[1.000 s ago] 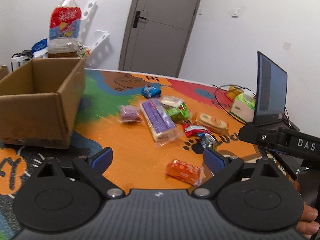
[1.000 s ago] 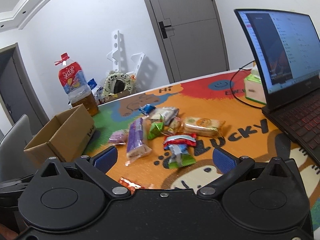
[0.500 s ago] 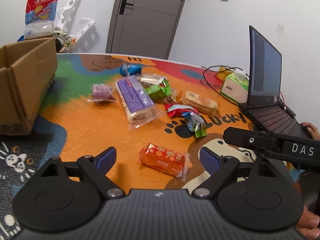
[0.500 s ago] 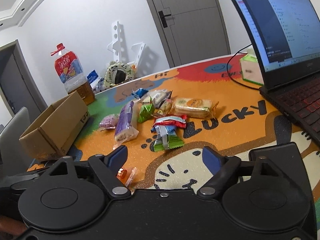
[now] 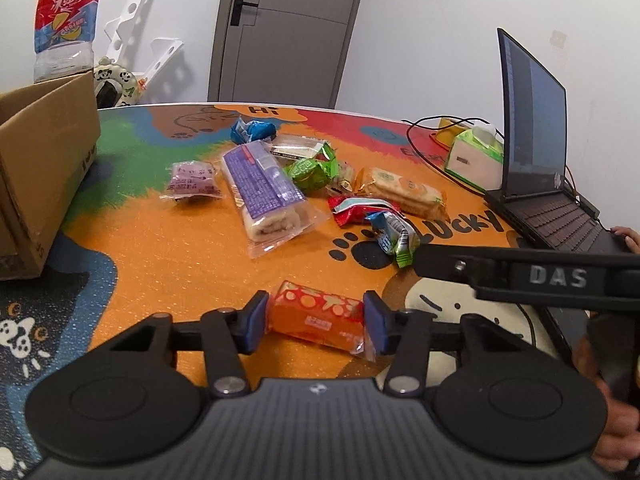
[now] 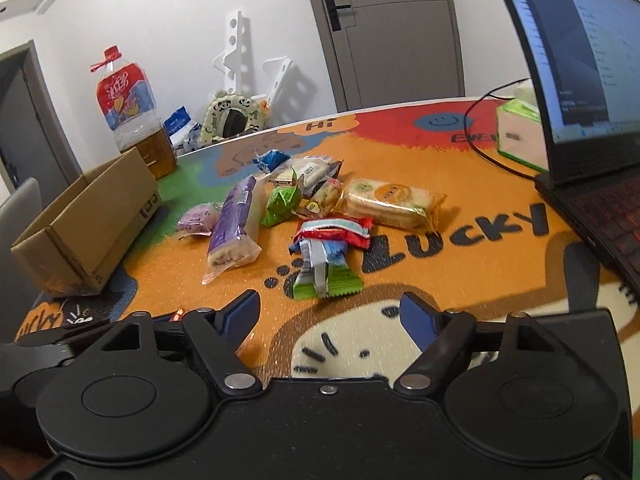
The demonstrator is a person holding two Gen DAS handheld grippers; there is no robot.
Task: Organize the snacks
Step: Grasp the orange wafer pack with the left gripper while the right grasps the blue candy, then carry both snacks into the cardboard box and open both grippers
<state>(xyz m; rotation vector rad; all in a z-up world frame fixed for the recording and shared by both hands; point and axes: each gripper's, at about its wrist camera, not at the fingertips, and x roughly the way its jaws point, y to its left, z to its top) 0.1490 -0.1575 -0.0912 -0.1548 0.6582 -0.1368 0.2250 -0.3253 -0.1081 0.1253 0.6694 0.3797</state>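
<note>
The left claw (image 5: 316,316) clamps the orange snack pack (image 5: 318,315) on bare tabletop (image 5: 180,256), cardboard box (image 5: 44,160) left, snack pile (image 5: 312,184) ahead; the right claw (image 6: 332,314) gapes apart.

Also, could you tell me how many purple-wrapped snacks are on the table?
2: a small purple packet nearest the cardboard box, and a long purple roll beside it.

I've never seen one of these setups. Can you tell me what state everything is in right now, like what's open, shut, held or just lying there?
left gripper: closed around the orange snack pack.
orange snack pack: between the pads, lying on the table.
right gripper: open, holding nothing.
cardboard box: open at the top, contents hidden.
laptop: lid open.
door: shut.
purple roll pack: sealed, lying flat.
</note>
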